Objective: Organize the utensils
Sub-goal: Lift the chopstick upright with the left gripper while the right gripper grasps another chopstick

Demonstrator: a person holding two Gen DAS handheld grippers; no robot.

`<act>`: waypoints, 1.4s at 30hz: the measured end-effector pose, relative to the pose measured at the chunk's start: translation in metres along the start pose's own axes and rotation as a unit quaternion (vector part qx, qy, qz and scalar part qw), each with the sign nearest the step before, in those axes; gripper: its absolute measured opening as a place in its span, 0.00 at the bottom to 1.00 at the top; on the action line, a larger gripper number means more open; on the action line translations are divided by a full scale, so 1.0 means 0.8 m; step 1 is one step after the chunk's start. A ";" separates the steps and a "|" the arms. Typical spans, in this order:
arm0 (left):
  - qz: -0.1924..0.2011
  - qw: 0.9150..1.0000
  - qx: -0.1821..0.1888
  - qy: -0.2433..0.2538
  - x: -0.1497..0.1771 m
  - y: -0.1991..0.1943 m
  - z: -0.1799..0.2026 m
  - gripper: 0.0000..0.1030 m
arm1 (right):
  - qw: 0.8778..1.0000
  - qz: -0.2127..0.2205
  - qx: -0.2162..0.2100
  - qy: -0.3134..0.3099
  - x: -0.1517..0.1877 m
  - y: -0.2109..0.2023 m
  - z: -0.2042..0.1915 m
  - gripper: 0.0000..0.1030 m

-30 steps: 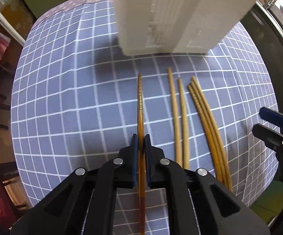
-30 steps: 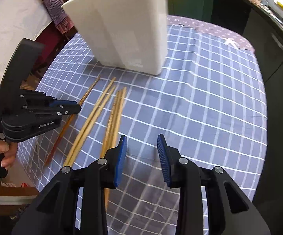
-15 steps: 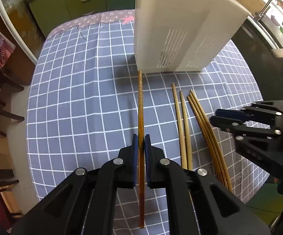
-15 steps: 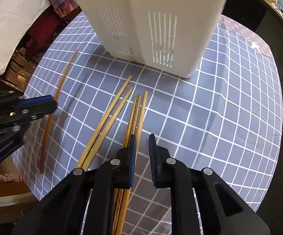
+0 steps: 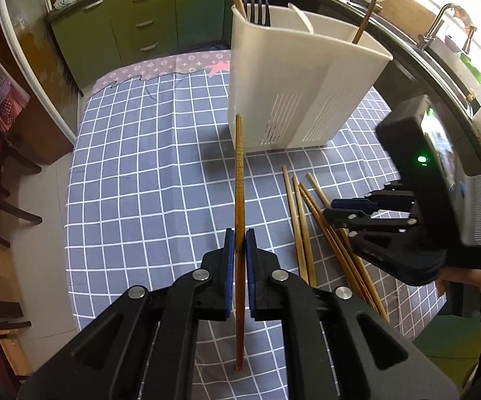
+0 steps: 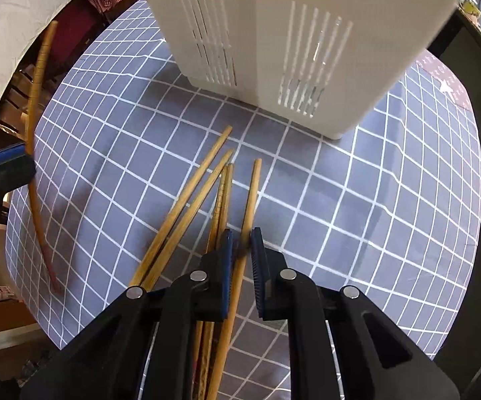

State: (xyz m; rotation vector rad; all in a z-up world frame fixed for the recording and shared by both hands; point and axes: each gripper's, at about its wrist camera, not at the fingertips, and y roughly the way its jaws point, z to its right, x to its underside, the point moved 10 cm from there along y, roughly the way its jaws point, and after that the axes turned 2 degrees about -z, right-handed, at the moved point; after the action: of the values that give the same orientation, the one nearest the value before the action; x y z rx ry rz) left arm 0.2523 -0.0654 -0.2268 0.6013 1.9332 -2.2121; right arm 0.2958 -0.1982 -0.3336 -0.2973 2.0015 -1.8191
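Left wrist view: left claw [image 5: 240, 260] clamped tight on the dark chopstick [image 5: 239, 180], which runs straight ahead between its pads toward the white caddy [image 5: 293, 100].
Right claw [image 6: 241, 250]: pads nearly together around one pale chopstick [image 6: 250, 200]; can't tell if it's gripping.
Loose chopsticks [image 6: 187, 206]: just left of it on the surface [image 6: 373, 200].

Wood, plastic and cloth, mostly matt

The dark chopstick [image 5: 239, 180] in the left hand-held gripper [image 5: 239, 256] looks like glossy lacquered wood with a ribbed tip; the pale chopsticks [image 6: 187, 206] ahead of the right hand-held gripper [image 6: 241, 246] are bare, matt wood. The white caddy [image 5: 293, 93] beyond is smooth slotted plastic. Checked cloth [image 5: 147, 173] covers the desk. Gripper bodies are matt black plastic, their pads [image 6: 257, 260] ribbed blue.
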 end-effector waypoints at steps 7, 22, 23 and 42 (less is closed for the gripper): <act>0.006 1.000 0.002 0.002 0.003 -0.009 -0.003 0.06 | 0.999 0.039 -0.008 0.015 -0.013 -0.017 -0.004 0.07; 0.062 0.998 0.000 0.020 0.008 -0.057 0.000 0.06 | 0.957 0.286 -0.032 0.044 0.058 -0.230 0.038 0.07; 0.065 0.998 0.000 0.023 0.008 -0.061 0.001 0.06 | 0.953 0.298 -0.029 0.045 0.068 -0.236 0.039 0.07; 0.099 0.995 0.005 0.035 0.044 -0.102 0.007 0.06 | 0.941 0.332 -0.033 0.057 0.151 -0.271 0.052 0.07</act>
State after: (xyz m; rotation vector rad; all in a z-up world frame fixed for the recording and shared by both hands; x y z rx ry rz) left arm 0.1896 -0.0520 -0.1653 0.8418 1.8083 -2.1059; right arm 0.1812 -0.3135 -0.1419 0.4327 1.9141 -1.3564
